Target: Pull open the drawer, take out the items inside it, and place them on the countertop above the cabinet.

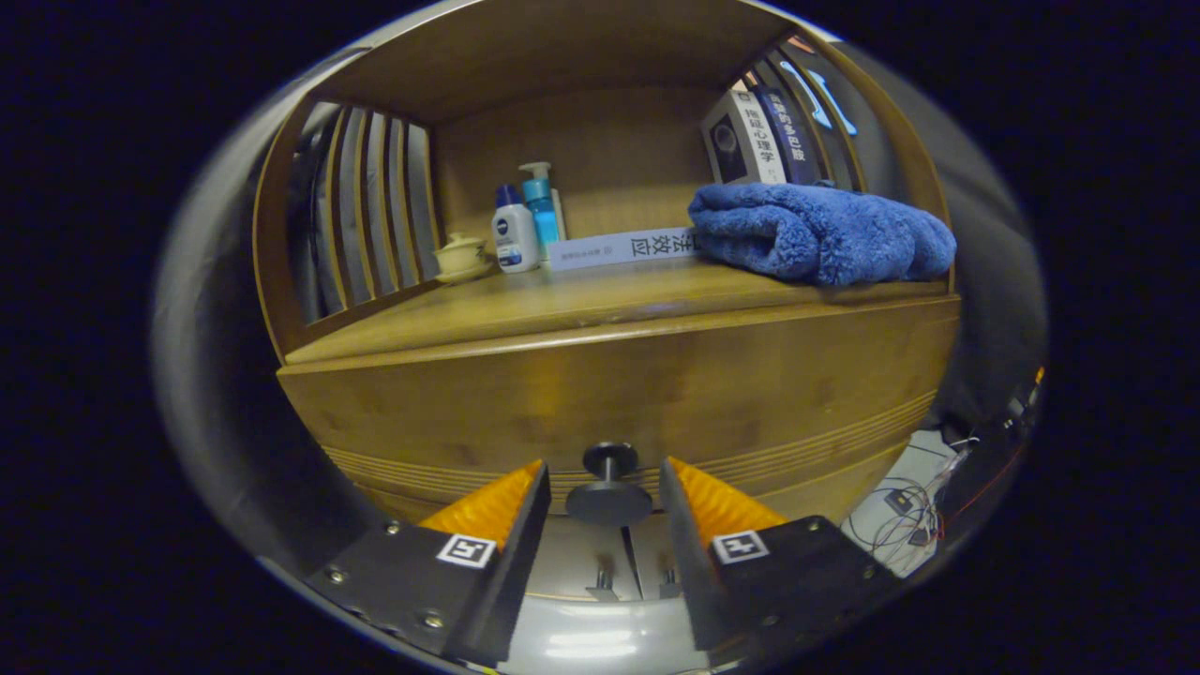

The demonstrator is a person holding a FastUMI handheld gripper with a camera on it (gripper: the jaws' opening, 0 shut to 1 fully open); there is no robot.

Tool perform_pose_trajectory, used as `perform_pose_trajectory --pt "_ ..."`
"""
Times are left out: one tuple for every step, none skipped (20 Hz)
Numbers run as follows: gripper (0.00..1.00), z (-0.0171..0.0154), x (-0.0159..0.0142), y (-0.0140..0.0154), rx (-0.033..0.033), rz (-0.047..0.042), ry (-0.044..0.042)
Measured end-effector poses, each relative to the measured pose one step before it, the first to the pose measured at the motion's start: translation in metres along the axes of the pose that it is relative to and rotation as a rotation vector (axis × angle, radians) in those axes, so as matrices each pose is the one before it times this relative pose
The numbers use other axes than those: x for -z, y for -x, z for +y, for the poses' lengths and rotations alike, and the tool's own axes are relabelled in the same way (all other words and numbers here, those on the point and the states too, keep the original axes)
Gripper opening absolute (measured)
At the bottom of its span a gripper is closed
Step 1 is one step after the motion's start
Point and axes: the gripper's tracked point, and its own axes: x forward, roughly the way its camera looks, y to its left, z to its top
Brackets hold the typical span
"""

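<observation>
A wooden cabinet stands right ahead, its drawer front (619, 394) shut, so whatever lies inside is hidden. A dark round knob (609, 497) juts out from the drawer's lower middle. My gripper (605, 478) is open, one finger on each side of the knob, with a small gap left on both sides. The countertop (562, 305) above the drawer runs back under a wooden shelf surround.
On the countertop lie a folded blue towel (820, 232) at the right, a flat book (623, 248), two bottles (525, 230) and a small lidded cup (461, 255). Upright books (755, 136) lean behind the towel. Cables (905, 516) lie on the floor, lower right.
</observation>
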Motion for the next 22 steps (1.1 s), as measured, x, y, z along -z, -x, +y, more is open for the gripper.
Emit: perform_pose_trajectory --pt "0.65 -0.00147 0.00156 -0.00176 0.00127 0.0048 0.00576" --pt "0.59 -0.00086 0.00007 -0.00014 0.00717 0.00581 0.00521" --pt "0.54 0.00014 -0.00009 -0.00078 -0.00524 -0.0021 0.0058" --pt "0.49 -0.00021 0.00123 -0.00079 0.01007 -0.00105 0.00048" --pt "0.44 0.00009 -0.00057 -0.00226 0.00379 -0.00002 0.00282" --pt "0.44 -0.00016 0.00051 -0.00186 0.00304 0.00075 -0.0025" --pt "0.4 0.0003 0.00019 0.00201 0.00505 0.00577 -0.00238" --pt "0.37 -0.00031 -0.00069 0.00086 0.00575 -0.00253 0.00862" --pt "0.35 -0.00116 0.0007 0.0002 0.00557 0.00313 0.00966" --pt "0.33 -0.00042 -0.00074 -0.00044 0.0026 0.00401 -0.00116" --pt "0.33 0.00183 0.00135 0.00067 0.00329 0.0051 -0.00003" --pt "0.32 -0.00034 -0.00079 0.00032 0.00306 0.00281 0.00177" --pt "0.33 -0.00012 0.00076 0.00046 0.00172 0.00427 -0.00076" --pt "0.33 0.0004 0.00065 0.00175 0.00034 0.00528 0.00044" --pt "0.33 -0.00011 0.00134 0.00122 0.00106 0.00311 0.00131" --pt "0.32 -0.00079 0.00068 0.00246 0.00199 0.00247 -0.00215" --pt "0.32 -0.00081 0.00169 0.00455 0.00082 0.00012 -0.00583" --pt "0.33 -0.00032 0.00168 0.0043 0.00328 0.00082 -0.00715" --pt "0.33 -0.00082 0.00222 0.00553 0.0051 -0.00125 -0.00189" --pt "0.33 -0.00115 0.00157 0.00566 0.00447 -0.00035 0.00318" --pt "0.33 -0.00052 0.00307 0.00679 0.00372 0.00066 -0.00604" --pt "0.33 -0.00082 0.0021 0.00635 0.00183 -0.00091 -0.00197"
